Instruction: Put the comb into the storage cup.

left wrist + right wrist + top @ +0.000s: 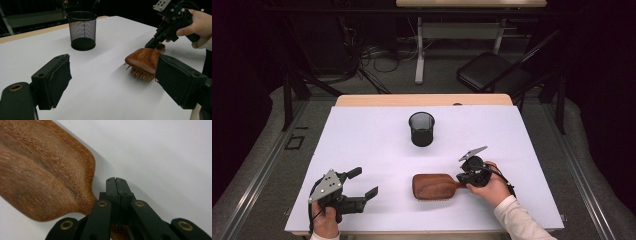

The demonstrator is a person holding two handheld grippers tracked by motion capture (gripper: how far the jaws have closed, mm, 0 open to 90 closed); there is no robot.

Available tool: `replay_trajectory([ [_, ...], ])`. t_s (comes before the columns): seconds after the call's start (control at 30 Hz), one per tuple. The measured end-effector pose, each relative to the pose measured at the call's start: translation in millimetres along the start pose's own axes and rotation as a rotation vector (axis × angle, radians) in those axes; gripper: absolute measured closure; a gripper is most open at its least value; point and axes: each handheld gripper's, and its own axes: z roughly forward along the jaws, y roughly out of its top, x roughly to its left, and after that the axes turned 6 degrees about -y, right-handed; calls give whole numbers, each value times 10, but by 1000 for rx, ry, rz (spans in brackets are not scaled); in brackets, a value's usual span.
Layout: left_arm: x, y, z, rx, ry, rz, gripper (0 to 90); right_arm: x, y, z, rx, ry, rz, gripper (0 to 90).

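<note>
1. Left gripper (363,184): held in the person's left hand (326,222) at the near left corner of the white table top (362,135). Its two black jaws stand wide apart with nothing between them; in the left gripper view they frame bare table surface, with the brush beyond the right-hand jaw.
2. Right gripper (460,176): held in the person's right hand (493,189), a white sleeve (519,220) entering from the bottom edge. In the right gripper view the jaw tips (116,185) are pressed together, pad against pad, directly over the narrow neck where the brush head meets its handle. Whether they pinch the handle itself or merely rest on it cannot be told.
3. Wooden hairbrush (432,186): lies near the front centre of the table, between the two grippers, wooden back upward and bristles (140,73) downward against the surface. Its handle points toward the right gripper, whose tip (151,43) meets it at the handle end.
4. Black mesh cup (421,128): stands upright near the middle of the table, well apart from the brush and both grippers, open mouth upward.
5. Background: beyond the far wooden table edge (422,100), a dark folding chair (492,70), floor cables (377,55) and a white table leg (419,50).
</note>
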Motion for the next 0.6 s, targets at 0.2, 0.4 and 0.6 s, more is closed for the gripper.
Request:
replay_trajectory([
  [0.2, -2, 1, -1, 1, 4, 0, 135, 27, -51, -33, -2, 8, 5, 900],
  [0.4, -5, 0, 0, 0, 5, 0, 135, 48, -106, -64, -7, 15, -2, 899],
  [0.6, -5, 1, 0, 1, 4, 0, 135, 69, -174, -93, -12, 25, 8, 898],
])
